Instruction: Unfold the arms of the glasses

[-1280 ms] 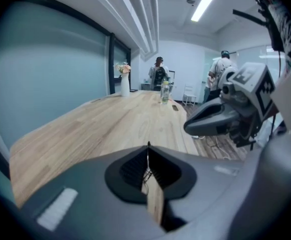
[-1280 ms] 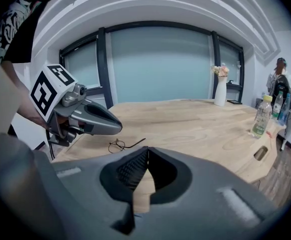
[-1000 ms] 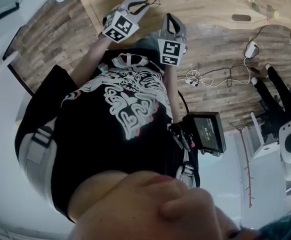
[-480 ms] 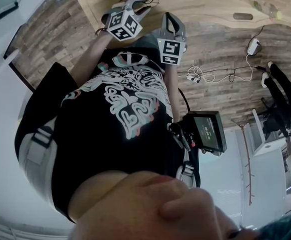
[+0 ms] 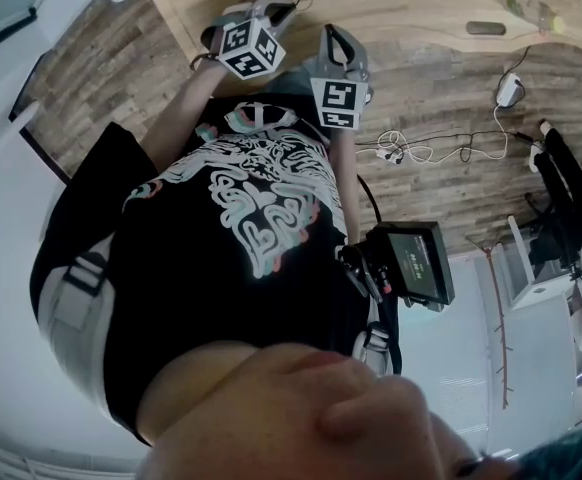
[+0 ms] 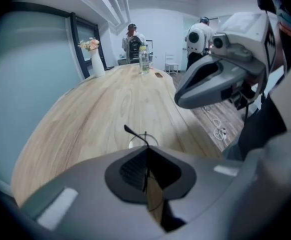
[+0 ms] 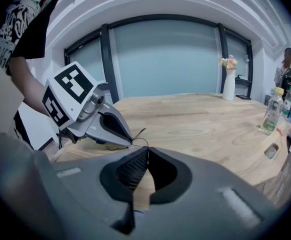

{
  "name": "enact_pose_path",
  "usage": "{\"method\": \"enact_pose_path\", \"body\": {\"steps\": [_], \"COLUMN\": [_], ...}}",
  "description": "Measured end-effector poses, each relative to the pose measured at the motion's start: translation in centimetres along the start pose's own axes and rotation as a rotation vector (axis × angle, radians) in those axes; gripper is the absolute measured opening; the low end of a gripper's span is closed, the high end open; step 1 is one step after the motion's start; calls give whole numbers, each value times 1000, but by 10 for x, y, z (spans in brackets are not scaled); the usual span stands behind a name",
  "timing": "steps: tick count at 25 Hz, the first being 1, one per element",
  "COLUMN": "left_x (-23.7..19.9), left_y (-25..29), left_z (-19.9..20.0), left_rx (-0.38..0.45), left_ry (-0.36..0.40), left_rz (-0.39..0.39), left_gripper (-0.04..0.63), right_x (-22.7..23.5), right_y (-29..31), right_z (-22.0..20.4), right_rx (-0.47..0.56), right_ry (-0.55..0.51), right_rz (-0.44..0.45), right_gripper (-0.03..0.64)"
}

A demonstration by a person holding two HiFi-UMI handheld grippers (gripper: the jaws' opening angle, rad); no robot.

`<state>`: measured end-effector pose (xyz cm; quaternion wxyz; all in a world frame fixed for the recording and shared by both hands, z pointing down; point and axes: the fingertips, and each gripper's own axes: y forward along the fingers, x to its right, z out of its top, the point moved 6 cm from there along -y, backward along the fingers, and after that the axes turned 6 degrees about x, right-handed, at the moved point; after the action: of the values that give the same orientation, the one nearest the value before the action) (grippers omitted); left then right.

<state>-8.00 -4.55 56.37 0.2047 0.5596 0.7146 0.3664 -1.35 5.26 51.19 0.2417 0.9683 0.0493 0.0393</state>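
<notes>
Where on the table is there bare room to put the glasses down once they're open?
The wide middle of the table is bare, from the left gripper out to the vase and bottle. It is crowded at the near end, where the right gripper also pinches the glasses.

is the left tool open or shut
Shut: the left tool has its jaws together, pinching the thin black wire-framed glasses.

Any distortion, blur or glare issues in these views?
Head view: heavy fisheye, floor planks bow, bottom of frame out of focus. Left gripper view: dark vignetted corners; thin black wire-frame glasses soft but visible at the left gripper. Right gripper view: window frames curve, light wooden table evenly lit, no glare.
</notes>
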Motion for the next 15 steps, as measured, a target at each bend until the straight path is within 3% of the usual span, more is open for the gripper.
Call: {"method": "enact_pose_path", "body": {"steps": [15], "left_x": [-1], "left_y": [4], "left_z": [1], "left_rx": [29], "left_ry": [28], "left_rz": [-36], "left_gripper": [-9], "right_x": [2], "right_y": [1], "right_z": [-1], "right_rx": [-15], "right_ry": [-25], "right_rz": [7], "right_gripper": [0]}}
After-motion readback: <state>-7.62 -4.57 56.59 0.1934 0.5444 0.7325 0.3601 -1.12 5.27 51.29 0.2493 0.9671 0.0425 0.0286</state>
